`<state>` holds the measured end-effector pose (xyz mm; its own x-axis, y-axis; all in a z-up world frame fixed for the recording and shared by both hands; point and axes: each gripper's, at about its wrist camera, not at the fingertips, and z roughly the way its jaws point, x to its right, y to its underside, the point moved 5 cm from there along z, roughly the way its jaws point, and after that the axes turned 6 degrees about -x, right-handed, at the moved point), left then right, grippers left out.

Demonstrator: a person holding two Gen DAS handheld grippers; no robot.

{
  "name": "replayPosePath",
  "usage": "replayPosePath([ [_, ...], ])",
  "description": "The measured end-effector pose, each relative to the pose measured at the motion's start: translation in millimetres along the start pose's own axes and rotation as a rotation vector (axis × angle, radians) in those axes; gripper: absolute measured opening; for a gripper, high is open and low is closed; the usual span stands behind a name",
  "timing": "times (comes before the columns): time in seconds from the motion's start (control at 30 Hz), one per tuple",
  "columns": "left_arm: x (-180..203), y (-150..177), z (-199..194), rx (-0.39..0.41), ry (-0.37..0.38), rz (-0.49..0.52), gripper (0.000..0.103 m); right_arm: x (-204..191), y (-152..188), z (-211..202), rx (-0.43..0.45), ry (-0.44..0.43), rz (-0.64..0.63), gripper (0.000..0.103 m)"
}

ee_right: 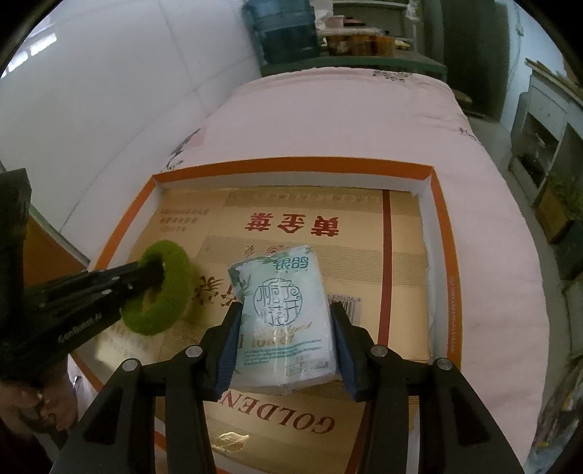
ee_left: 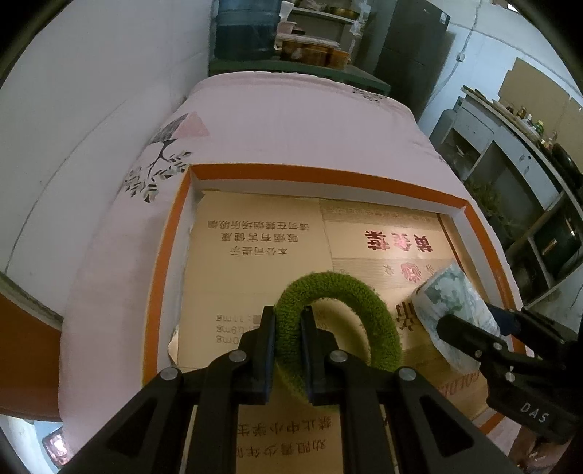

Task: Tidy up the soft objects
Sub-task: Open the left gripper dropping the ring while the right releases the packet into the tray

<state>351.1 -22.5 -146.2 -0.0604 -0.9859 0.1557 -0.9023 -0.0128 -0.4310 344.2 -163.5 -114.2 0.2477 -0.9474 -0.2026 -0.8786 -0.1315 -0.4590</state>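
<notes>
I am holding the green fuzzy ring (ee_left: 337,321) in the left tongs (ee_left: 288,350), whose two fingers are pinching one side of the loop, one finger outside it and one through its hole, so the rest of the ring is sticking out ahead of them over the cardboard lining (ee_left: 255,237). From the right wrist view the ring (ee_right: 160,291) is hanging at the tip of the left tongs (ee_right: 151,271), just left of the tissue pack (ee_right: 284,321). I am gripping that pale blue-green pack with the right tongs (ee_right: 284,350), the blue pads pressing on its two long sides, its printed face turned up toward the camera. In the left view the pack (ee_left: 455,310) is showing at the right with the right tongs (ee_left: 470,328) closing on it. Both things are sitting over the shallow orange-rimmed box (ee_right: 291,166), whose floor is covered with flattened printed cardboard. The box is lying on a bed with a pink quilt (ee_right: 346,120), beside a white wall (ee_left: 91,109). Beyond the bed's far end a blue water jug (ee_right: 280,32) is standing.
</notes>
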Motion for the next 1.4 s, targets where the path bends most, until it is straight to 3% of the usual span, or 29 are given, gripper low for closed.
replayPosePath([
  [0.2, -2, 0, 0, -0.008, 0.055, -0.007, 0.019, -1, 3, -2, 0.008, -0.012, -0.002, 0.055],
  [0.37, -3, 1, -3, -0.005, 0.048, -0.013, 0.055, -4, 5, -5, 0.009, 0.002, -0.013, 0.062],
  [0.73, -2, -4, -28, 0.065, 0.022, -0.008, 0.055, -5, 8, -20, 0.033, 0.005, -0.014, 0.063],
  [1.03, 4, -6, -63, 0.125, 0.062, -0.021, 0.056, -12, 17, -39, 0.054, -0.002, -0.019, 0.063],
  [1.4, 9, 7, -111, 0.207, 0.044, -0.012, 0.056, -29, 32, -82, 0.12, 0.015, -0.029, 0.063],
])
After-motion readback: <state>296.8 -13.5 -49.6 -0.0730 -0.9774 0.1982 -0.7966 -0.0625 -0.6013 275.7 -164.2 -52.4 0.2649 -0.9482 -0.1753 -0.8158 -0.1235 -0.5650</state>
